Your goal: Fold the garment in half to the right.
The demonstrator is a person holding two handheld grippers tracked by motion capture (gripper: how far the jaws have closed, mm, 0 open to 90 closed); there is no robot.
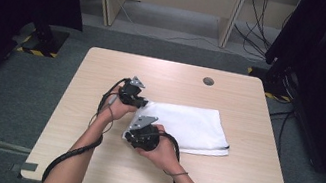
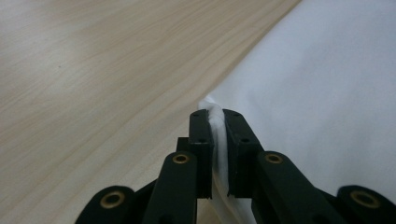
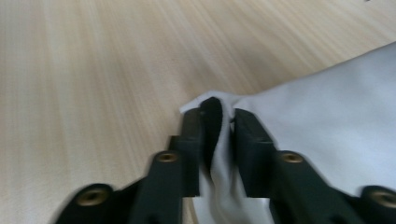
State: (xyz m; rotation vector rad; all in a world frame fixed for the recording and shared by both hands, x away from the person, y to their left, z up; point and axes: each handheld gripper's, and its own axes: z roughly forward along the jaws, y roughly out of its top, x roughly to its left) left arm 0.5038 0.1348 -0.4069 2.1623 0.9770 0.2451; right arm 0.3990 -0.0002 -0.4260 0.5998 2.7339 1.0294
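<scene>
Left tongs are pinched tight on a corner of the white folded cloth; in the left gripper view a thin ridge of fabric is squeezed between the two black jaws. Right tongs are clamped on the neighbouring corner, though that bite looks shallower, with a dark gap beside the fabric and only a little bunch of cloth poking out past the tips.

From the high view, both tongs sit at the cloth's left edge, the left one at the far corner and the right one at the near corner, close together. The rest of the cloth lies flat on the pale wood-grain desk, spreading out to the right, roughly mid-desk.

What could go wrong from here, as a guess: the right grip looks like the weak spot. If the hands lift or pull apart quickly, that small pinch may slip out and one corner drops. Since the cloth is folded, either set of tongs might also only have the top layer, so a lift could peel the fold open instead of carrying it whole. Dragging low across the desk could bunch up the flat part too.
</scene>
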